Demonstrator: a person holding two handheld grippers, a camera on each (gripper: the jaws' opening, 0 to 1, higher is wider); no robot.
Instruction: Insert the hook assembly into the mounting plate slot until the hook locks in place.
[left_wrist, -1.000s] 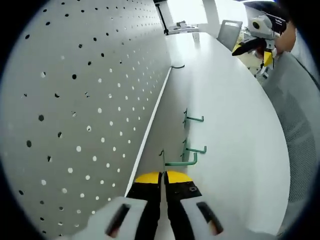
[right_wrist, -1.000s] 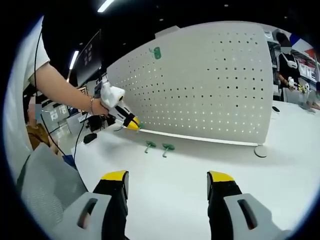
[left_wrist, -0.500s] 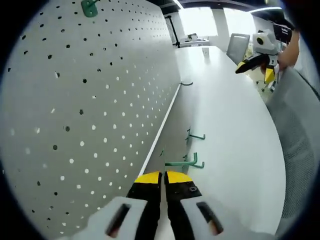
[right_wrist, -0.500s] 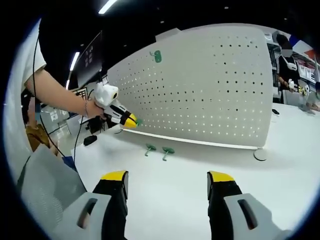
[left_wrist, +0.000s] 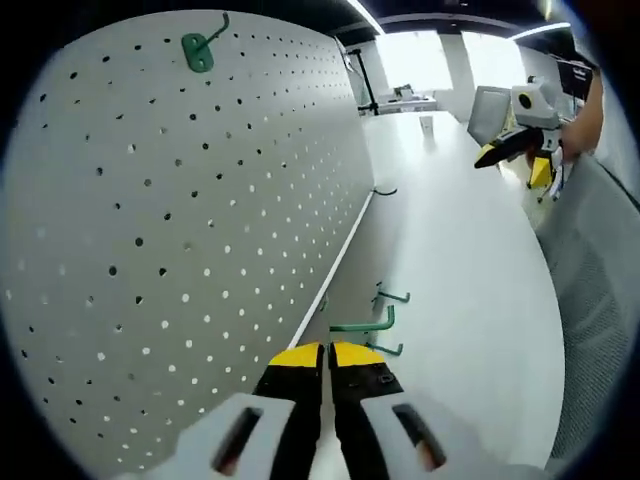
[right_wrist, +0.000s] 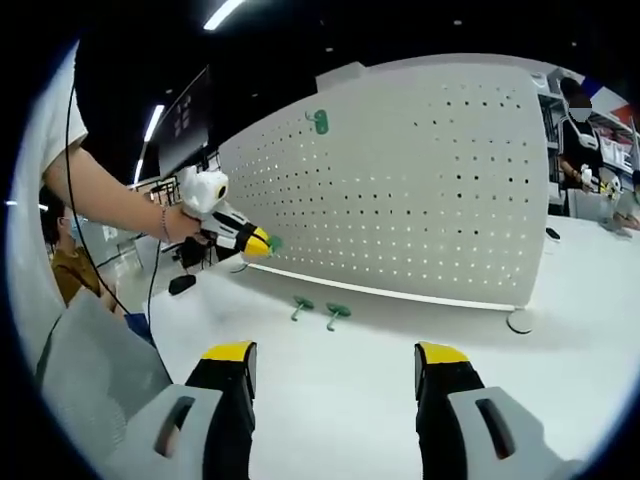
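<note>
My left gripper (left_wrist: 327, 348) is shut on a green hook (left_wrist: 362, 324), held in the air beside the white pegboard (left_wrist: 190, 230). In the right gripper view the left gripper (right_wrist: 262, 243) hangs in front of the pegboard (right_wrist: 420, 190) with the green hook (right_wrist: 274, 241) at its tip. One green hook (left_wrist: 197, 50) sits mounted high on the board, also seen as the mounted hook (right_wrist: 319, 121). Two loose green hooks (left_wrist: 390, 296) lie on the white table (left_wrist: 470, 260), the same loose hooks (right_wrist: 320, 310) near the board's foot. My right gripper (right_wrist: 335, 365) is open and holds nothing; it appears as the right gripper (left_wrist: 520, 150) far off.
A person's arm (right_wrist: 110, 180) holds the left gripper. The pegboard's round foot (right_wrist: 520, 321) rests on the table at the right. A grey chair back (right_wrist: 90, 370) is at the lower left. A dark object (right_wrist: 181, 284) lies on the table behind the left gripper.
My left gripper has risen along the pegboard with the hook in it, bringing the mounted hook into its view. The right gripper has stayed open and nearly still.
</note>
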